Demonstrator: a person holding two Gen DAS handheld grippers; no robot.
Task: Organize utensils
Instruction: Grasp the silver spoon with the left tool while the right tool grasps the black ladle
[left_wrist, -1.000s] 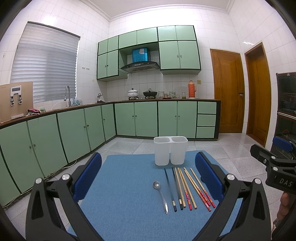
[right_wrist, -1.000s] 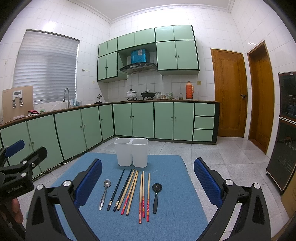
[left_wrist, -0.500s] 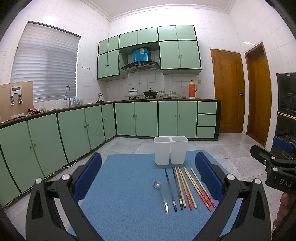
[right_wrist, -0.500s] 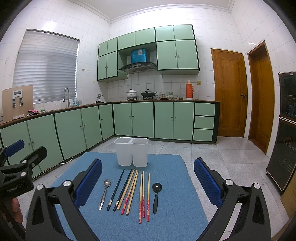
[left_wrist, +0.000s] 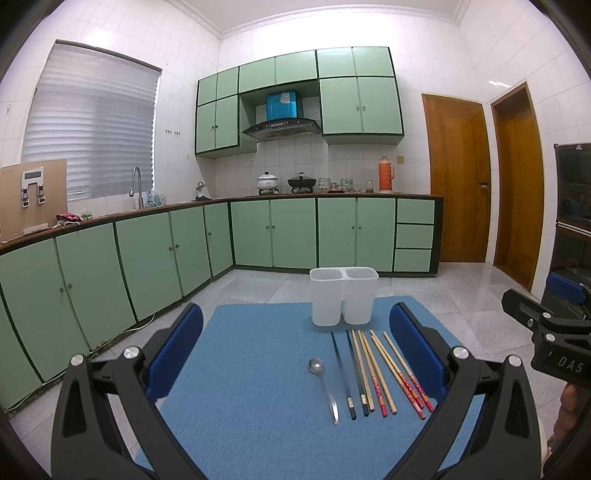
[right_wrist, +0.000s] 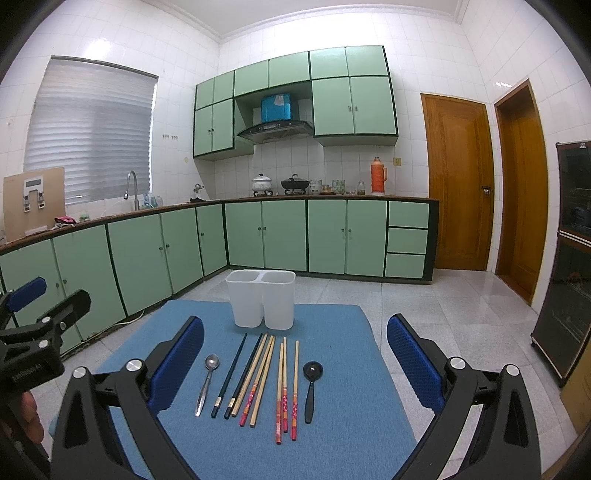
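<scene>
A white two-compartment utensil holder stands at the far end of a blue mat. In front of it lie a metal spoon, two black chopsticks, several wooden and red-patterned chopsticks, and a black spoon. My left gripper is open and empty above the mat's near left. My right gripper is open and empty above the utensils.
Green kitchen cabinets run along the left and back walls. Wooden doors stand at the right. A dark glass cabinet is at the far right. Tiled floor surrounds the mat.
</scene>
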